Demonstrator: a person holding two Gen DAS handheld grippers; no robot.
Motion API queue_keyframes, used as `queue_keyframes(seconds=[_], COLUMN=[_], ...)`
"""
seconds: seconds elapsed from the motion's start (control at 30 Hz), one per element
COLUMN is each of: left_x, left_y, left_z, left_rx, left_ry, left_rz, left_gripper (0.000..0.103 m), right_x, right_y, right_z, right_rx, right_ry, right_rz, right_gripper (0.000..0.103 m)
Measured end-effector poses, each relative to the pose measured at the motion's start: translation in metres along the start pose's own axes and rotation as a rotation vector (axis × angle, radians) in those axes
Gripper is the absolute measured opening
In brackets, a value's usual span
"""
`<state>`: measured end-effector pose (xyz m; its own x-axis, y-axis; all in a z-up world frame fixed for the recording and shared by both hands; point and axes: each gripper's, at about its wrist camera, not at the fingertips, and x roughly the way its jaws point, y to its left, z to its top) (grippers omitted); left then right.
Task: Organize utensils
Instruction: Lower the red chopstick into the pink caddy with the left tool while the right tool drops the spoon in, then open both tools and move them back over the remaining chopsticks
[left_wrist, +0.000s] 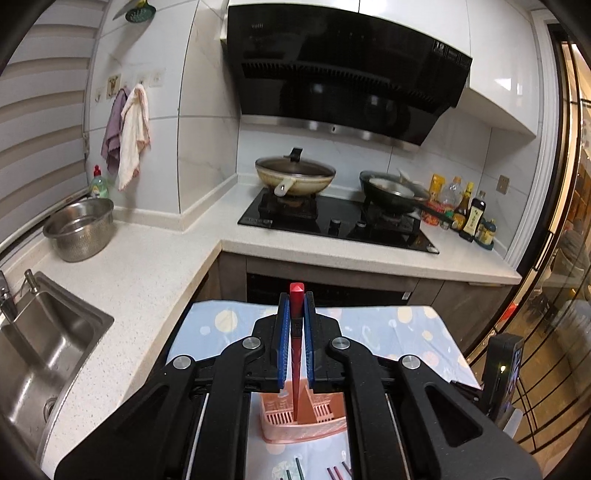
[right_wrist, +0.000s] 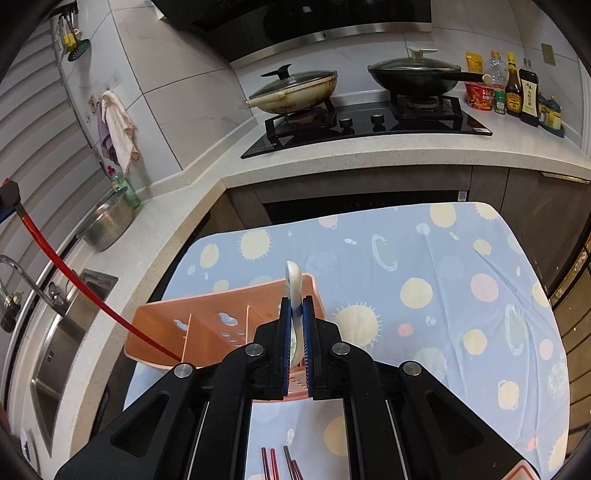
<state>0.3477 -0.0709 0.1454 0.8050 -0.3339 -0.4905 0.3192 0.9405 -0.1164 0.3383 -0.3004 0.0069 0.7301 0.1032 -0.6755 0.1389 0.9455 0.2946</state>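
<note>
My left gripper is shut on a red chopstick, held upright with its lower end inside the pink slotted utensil holder. In the right wrist view the same chopstick slants down into the holder's left compartment. My right gripper is shut on a white ceramic spoon, held over the holder's right part. Several loose chopsticks lie on the cloth near me; they also show in the left wrist view.
The holder stands on a blue patterned tablecloth. A steel sink and a metal colander are to the left. A stove with two lidded pans and sauce bottles lies beyond.
</note>
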Motion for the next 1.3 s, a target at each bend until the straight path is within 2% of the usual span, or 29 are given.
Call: queue_keyframes(seconds=[0.1,0.13,0.17,0.2,0.23,0.27,0.37,0.5,0.6,0.77,0.93,1.03,1.3], left_x=[0.000,-0.002,-0.004,-0.008,-0.013,-0.020,-0.040,-0.065,-0.079,-0.092,-0.097,-0.098,-0.093], left_y=[0.004,0.007,0.009,0.012,0.015,0.017,0.024,0.034,0.039,0.042,0.032,0.023,-0.001], left_z=[-0.011,-0.014,-0.017,-0.020,-0.024,-0.028,-0.044,-0.083,-0.124,-0.201,-0.269,-0.300,-0.346], left_rx=[-0.014,-0.020,-0.026,-0.035,-0.047,-0.051,-0.038,-0.029,-0.027,-0.049,-0.021,-0.003,0.050], left_ry=[0.018,0.018,0.017,0.014,0.009,-0.002,-0.007,0.029,0.085,0.221,0.342,0.392,0.460], left_rz=[0.008,0.020,0.027,0.039,0.054,0.070,0.096,0.115,0.127,0.119,0.107,0.093,0.060], left_gripper=[0.008,0.014,0.031,0.043,0.061,0.068,0.070,0.074,0.074,0.075,0.075,0.075,0.075], right_x=[-0.004,-0.007,-0.013,-0.018,-0.027,-0.035,-0.064,-0.101,-0.122,-0.146,-0.157,-0.155,-0.138], right_y=[0.000,0.000,0.000,-0.001,-0.001,-0.003,-0.007,-0.020,-0.031,-0.043,-0.048,-0.053,-0.057], right_z=[-0.004,-0.004,-0.006,-0.007,-0.010,-0.013,-0.027,-0.064,-0.103,-0.172,-0.229,-0.254,-0.288], right_rx=[-0.005,-0.010,-0.010,-0.005,0.002,0.005,0.009,0.046,0.072,0.093,0.057,0.054,0.057], right_ry=[-0.016,-0.025,-0.038,-0.049,-0.061,-0.070,-0.091,-0.085,-0.053,0.020,0.077,0.115,0.163], right_rz=[-0.017,-0.029,-0.036,-0.040,-0.038,-0.036,-0.035,-0.017,-0.016,-0.053,-0.119,-0.123,-0.109], right_gripper=[0.013,0.020,0.025,0.034,0.038,0.038,0.041,0.045,0.045,0.045,0.045,0.043,0.036])
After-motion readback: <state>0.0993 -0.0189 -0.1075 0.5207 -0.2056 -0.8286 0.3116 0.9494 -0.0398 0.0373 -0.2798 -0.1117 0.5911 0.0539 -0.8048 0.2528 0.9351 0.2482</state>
